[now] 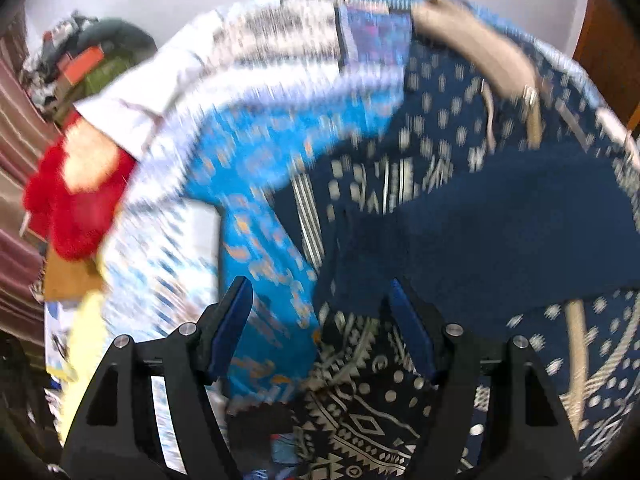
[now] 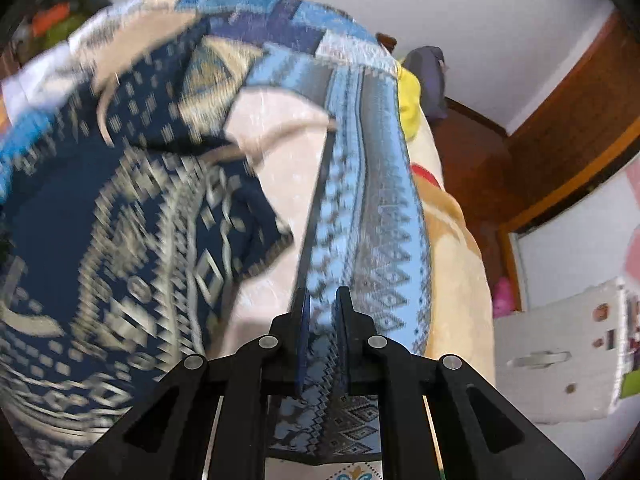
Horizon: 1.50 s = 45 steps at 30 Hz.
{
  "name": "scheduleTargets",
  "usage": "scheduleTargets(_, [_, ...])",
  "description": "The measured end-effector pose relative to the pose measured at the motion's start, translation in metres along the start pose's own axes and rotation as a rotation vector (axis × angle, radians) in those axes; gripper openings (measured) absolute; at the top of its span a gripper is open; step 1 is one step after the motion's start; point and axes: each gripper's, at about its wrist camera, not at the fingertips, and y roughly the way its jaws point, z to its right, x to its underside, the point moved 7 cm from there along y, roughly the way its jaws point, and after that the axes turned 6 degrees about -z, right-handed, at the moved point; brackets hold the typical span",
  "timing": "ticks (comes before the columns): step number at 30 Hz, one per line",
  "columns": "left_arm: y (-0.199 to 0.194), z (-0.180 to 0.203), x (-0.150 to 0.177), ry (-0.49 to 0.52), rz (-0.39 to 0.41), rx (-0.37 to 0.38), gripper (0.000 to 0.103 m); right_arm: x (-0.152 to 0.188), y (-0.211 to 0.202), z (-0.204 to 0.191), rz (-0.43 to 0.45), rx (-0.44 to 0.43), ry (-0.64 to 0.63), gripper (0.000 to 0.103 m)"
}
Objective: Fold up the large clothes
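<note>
Nearest your left gripper (image 1: 320, 312) lies a dark navy patterned garment (image 1: 460, 220), heaped beside a bright blue printed cloth (image 1: 256, 184); a red item (image 1: 76, 200) and a cluttered pile (image 1: 80, 60) sit at the far left. A beige strap (image 1: 472, 48) crosses the navy garment's upper edge. Your left jaws stand wide apart, gripping nothing. Your right gripper (image 2: 323, 312) is clamped on a light blue patterned band (image 2: 360, 200) of fabric, with cream cloth (image 2: 272, 152) alongside and a white box (image 2: 560, 344) at right.
</note>
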Motion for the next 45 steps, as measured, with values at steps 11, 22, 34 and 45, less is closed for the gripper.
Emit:
scheduleTargets(11, [-0.003,0.025,-0.087,-0.081,0.054,0.128,0.08,-0.134,-0.012,-0.108,0.106,-0.23,-0.093,0.008])
scheduleTargets(22, [0.089,0.081,-0.074,0.011,-0.077,0.143,0.084,-0.152,0.06,-0.15,0.237,0.336,-0.297,0.103])
scheduleTargets(34, [0.045,0.056,-0.137,-0.035,0.07,0.18,0.084,-0.174,0.029,-0.12,0.233,-0.127,-0.146,0.103])
scheduleTargets(45, [0.103,0.072,-0.206,-0.182,-0.027,0.3,0.085,-0.25,0.076,-0.161,0.075,-0.4,0.058,0.088])
